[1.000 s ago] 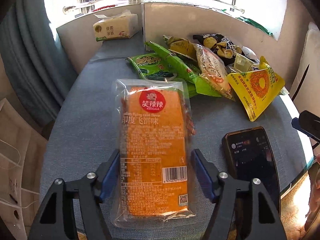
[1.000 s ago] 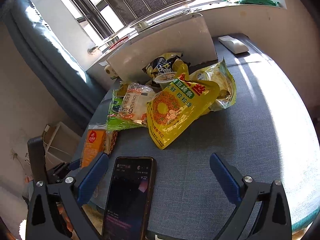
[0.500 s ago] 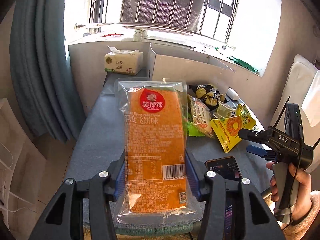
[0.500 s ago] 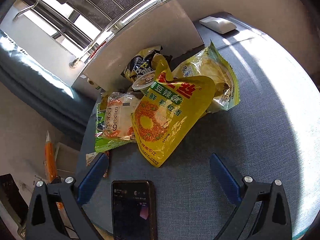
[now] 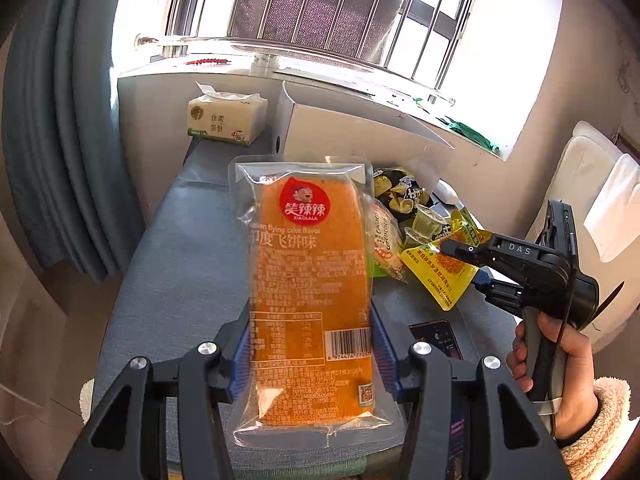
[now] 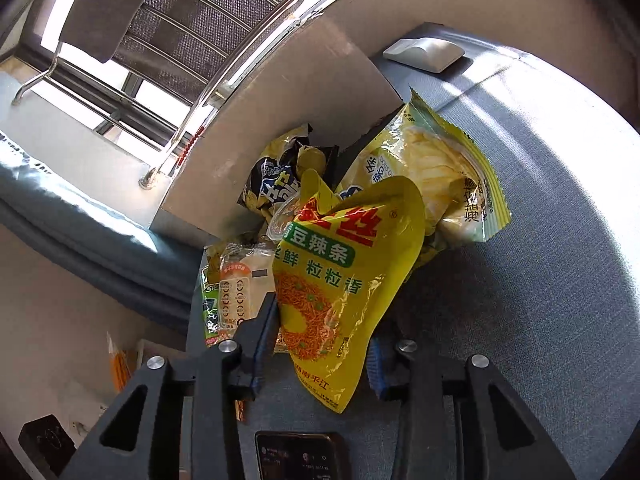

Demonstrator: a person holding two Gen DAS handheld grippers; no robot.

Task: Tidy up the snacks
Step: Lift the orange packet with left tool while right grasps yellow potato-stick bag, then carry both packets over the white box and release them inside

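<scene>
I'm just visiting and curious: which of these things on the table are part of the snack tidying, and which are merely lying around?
Part of the job:
- orange cake packet, clamped in the left gripper
- yellow spicy-strip bag, between the closing jaws of the right gripper
- black chip bag
- pale yellow chip bag
- white box

Just lying about:
- phone
- tissue pack

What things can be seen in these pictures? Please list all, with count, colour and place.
orange snack pack: 1, orange, in left gripper
yellow snack bag: 1, yellow, between right gripper's closing jaws
chip bag: 1, pale yellow, pile's right
dark snack bag: 1, black-yellow, by box
box: 1, white, table's back
tissue pack: 1, white, back left
phone: 1, black, near edge
table: 1, blue-grey
left gripper: 1, black-blue
right gripper: 1, black-blue
hand: 1, holding right gripper
</scene>
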